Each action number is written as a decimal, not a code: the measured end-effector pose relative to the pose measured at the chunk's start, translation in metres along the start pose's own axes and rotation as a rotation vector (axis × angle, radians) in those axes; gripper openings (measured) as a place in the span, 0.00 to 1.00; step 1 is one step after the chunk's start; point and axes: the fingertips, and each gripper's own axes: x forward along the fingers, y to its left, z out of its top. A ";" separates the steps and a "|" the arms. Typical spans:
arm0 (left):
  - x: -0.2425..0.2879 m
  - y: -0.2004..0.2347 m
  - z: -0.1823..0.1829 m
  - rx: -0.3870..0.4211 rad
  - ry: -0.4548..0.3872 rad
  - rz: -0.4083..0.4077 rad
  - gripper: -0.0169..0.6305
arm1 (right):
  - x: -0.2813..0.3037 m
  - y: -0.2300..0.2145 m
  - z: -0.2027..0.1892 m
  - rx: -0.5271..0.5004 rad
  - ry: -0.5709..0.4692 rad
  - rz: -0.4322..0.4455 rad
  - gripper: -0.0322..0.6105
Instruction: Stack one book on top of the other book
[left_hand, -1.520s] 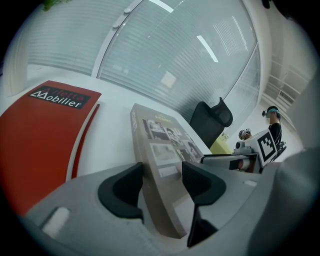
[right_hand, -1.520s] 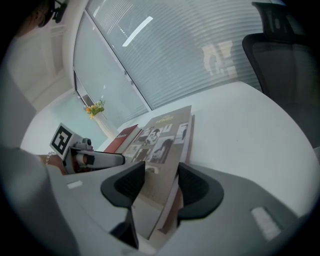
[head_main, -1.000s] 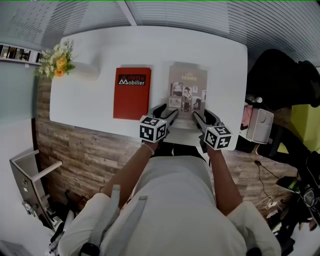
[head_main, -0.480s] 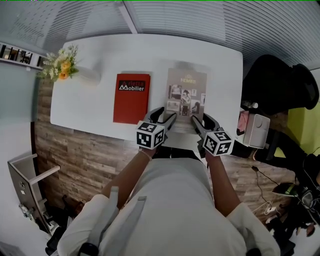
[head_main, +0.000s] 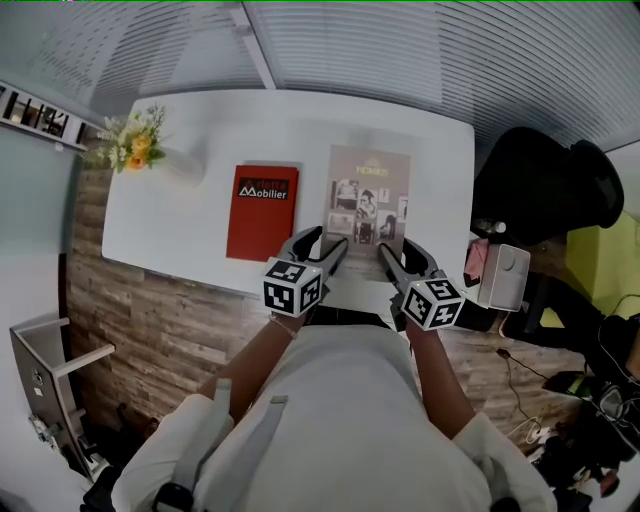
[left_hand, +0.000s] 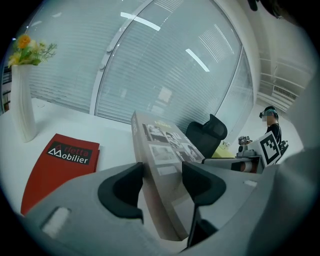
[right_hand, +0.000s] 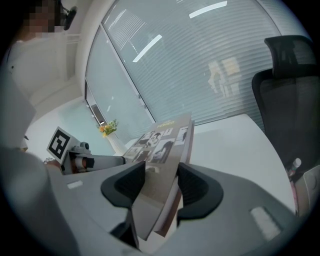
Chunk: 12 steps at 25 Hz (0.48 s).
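Tan book (head_main: 368, 190) clamped at near edge by L gripper (head_main: 325, 243) & R gripper (head_main: 400, 252), red book (head_main: 262, 212) adj. left, flower vase (head_main: 150, 150) beyond, chair (head_main: 545, 185) right.

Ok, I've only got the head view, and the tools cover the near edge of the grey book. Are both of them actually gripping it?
Observer: Yes for the left. In the left gripper view the left tool has one pad pressed on each face of the grey book.
Operator: And the right one?
Observer: Same there. The right gripper view shows the right tool clamped on the book's near end, with a pad on each face.
Operator: Is it off the table?
Observer: It looks so. In the right gripper view the book's far end stands up above the white table instead of lying flat on it.
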 end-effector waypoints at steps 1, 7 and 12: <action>-0.003 -0.002 0.004 0.001 -0.007 0.001 0.42 | -0.003 0.003 0.004 -0.003 -0.005 0.002 0.36; -0.015 -0.011 0.020 0.017 -0.044 0.008 0.42 | -0.013 0.014 0.020 -0.029 -0.033 0.001 0.36; -0.019 -0.018 0.025 0.021 -0.059 0.017 0.42 | -0.020 0.016 0.024 -0.026 -0.046 0.001 0.36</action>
